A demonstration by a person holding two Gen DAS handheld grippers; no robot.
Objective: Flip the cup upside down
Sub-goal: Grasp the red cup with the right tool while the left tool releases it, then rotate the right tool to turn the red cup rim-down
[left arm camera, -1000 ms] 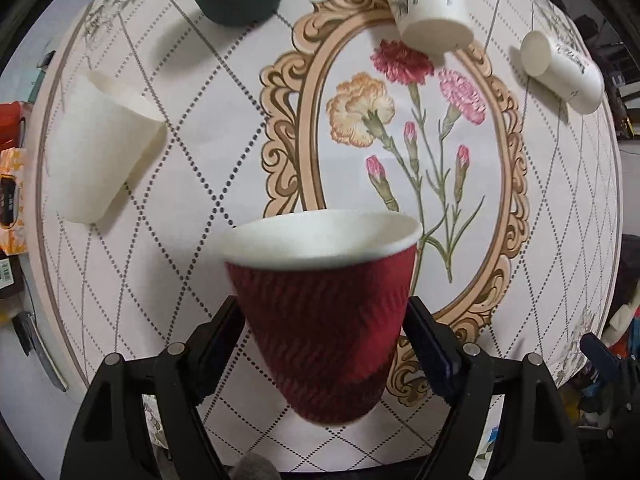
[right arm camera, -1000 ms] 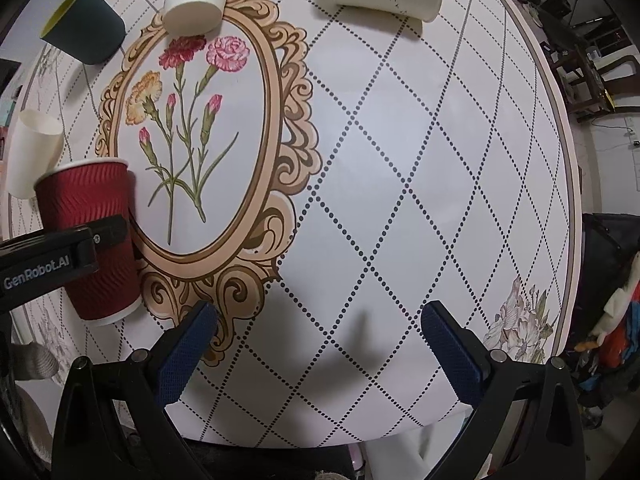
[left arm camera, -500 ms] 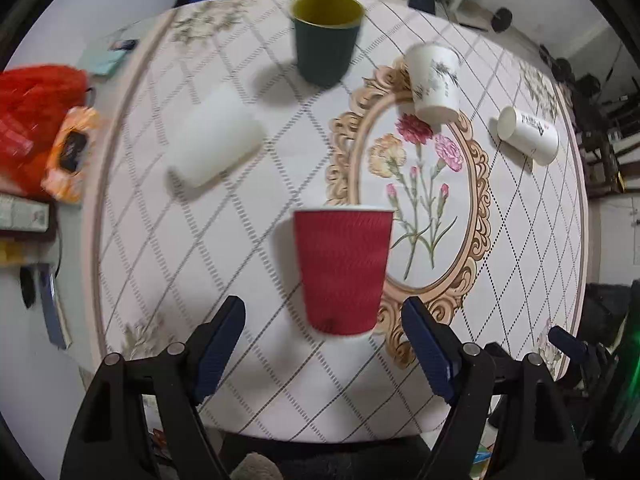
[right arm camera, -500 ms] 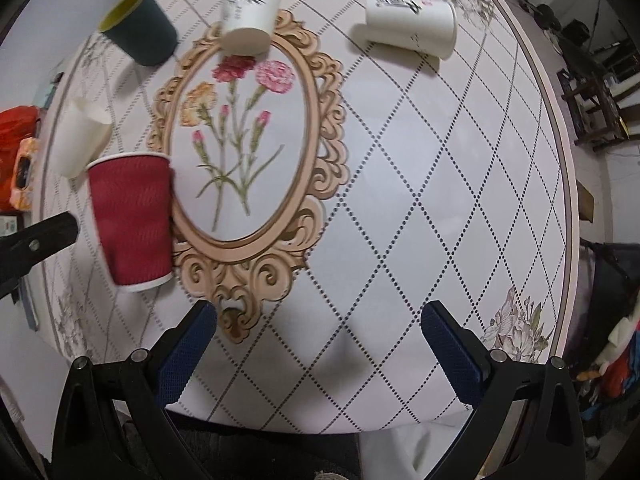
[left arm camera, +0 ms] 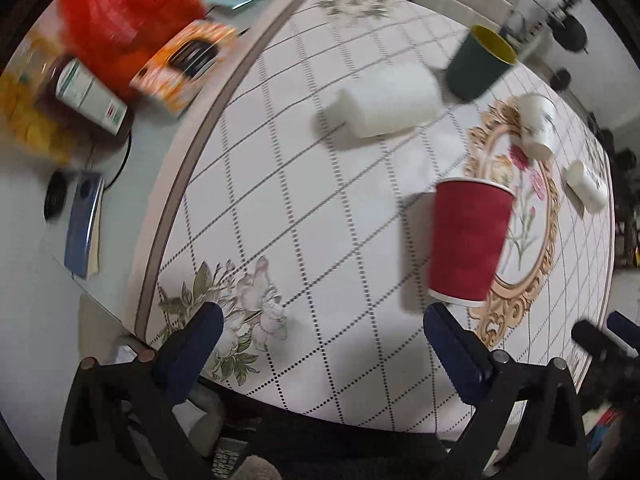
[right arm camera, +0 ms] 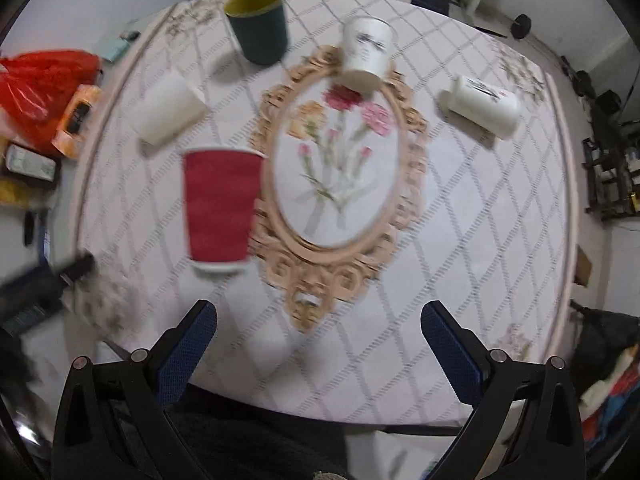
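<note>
The red ribbed paper cup (left arm camera: 468, 240) stands upside down on the patterned tablecloth, its white rim on the cloth, just left of the gold oval frame; it also shows in the right wrist view (right arm camera: 220, 208). My left gripper (left arm camera: 320, 344) is open and empty, drawn back from the cup, which lies ahead to its right. My right gripper (right arm camera: 320, 340) is open and empty near the table's front edge, with the cup ahead to its left.
A dark green cup (right arm camera: 258, 26) stands upright at the back. A plain white cup (right arm camera: 168, 114) and a printed white cup (right arm camera: 480, 106) lie on their sides. Another printed cup (right arm camera: 366, 54) stands inverted. A red bag (left arm camera: 128, 12), packets and a phone (left arm camera: 82, 226) lie left of the table.
My left gripper has let go of the red cup, pulled back and swung left. The cup now stands alone. My right gripper has pulled back from the table.
</note>
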